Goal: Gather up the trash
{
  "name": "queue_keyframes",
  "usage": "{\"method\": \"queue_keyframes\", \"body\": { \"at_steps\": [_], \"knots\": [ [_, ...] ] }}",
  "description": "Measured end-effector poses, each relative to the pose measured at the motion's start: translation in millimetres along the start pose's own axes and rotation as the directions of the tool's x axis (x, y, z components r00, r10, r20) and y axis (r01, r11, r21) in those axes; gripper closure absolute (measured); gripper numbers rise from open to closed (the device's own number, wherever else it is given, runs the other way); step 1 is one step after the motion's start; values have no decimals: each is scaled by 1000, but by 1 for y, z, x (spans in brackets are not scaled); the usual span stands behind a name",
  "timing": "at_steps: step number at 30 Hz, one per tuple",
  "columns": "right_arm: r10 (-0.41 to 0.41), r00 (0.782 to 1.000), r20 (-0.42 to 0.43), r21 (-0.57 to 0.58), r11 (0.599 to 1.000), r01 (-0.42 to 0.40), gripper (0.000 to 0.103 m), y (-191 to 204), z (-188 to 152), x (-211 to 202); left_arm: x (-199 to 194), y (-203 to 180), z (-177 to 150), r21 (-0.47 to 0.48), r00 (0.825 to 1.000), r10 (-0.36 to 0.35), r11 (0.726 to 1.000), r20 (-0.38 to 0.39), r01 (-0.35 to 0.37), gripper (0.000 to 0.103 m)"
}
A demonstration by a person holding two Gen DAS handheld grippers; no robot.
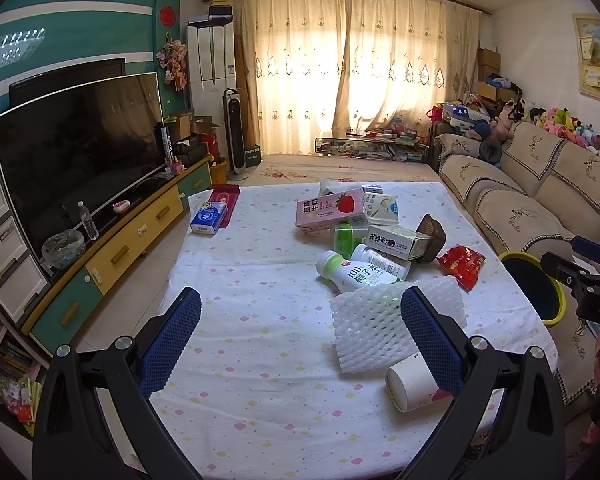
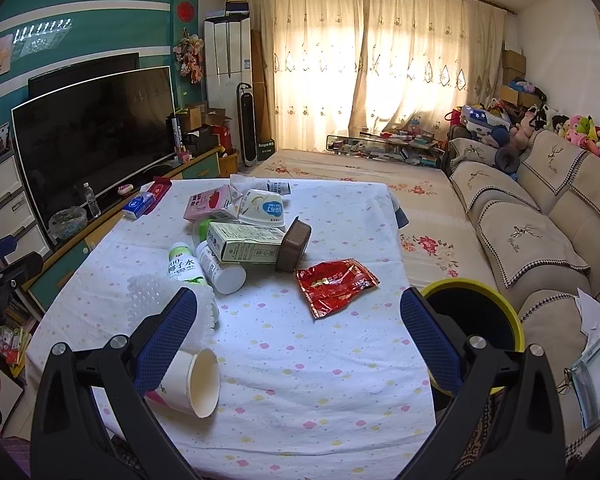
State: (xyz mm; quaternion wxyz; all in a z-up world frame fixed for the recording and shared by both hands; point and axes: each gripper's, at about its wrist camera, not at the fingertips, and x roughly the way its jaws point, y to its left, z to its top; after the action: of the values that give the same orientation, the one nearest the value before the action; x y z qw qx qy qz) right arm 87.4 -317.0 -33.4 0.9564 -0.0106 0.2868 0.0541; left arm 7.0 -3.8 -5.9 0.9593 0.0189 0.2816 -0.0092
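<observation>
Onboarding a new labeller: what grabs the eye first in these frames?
A heap of cartons and bottles in the middle of the white dotted tablecloth, topped by the pink strawberry milk carton. The shiny red snack wrapper lies apart on its right, near the yellow-rimmed black bin at the table's edge. Nearest the open left tool lie white foam fruit netting and a tipped white paper cup.

On the table (image 2: 340, 380), the trash sits heaped toward the far middle: the milk carton (image 2: 210, 200) and yogurt tub (image 2: 262, 208) at the back, a box (image 2: 244, 242) resting across two bottles (image 2: 204, 268) in front. The wrapper (image 2: 334, 282) lies right of them, apart. Nearer, the foam net (image 1: 380, 328) touches a tipped paper cup (image 2: 192, 380). The bin (image 2: 476, 312) stands off the table's right edge, sofa (image 2: 540, 240) behind.
</observation>
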Motion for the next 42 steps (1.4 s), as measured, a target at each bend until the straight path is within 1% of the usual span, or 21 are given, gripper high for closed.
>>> {"method": "queue_keyframes", "body": {
  "at_steps": [42],
  "knots": [
    [3,1000,-26,-1,1000,-3,6,3,-3,10,6,-2,-2,2,1000,-17,1000,-16,17,5]
  ]
}}
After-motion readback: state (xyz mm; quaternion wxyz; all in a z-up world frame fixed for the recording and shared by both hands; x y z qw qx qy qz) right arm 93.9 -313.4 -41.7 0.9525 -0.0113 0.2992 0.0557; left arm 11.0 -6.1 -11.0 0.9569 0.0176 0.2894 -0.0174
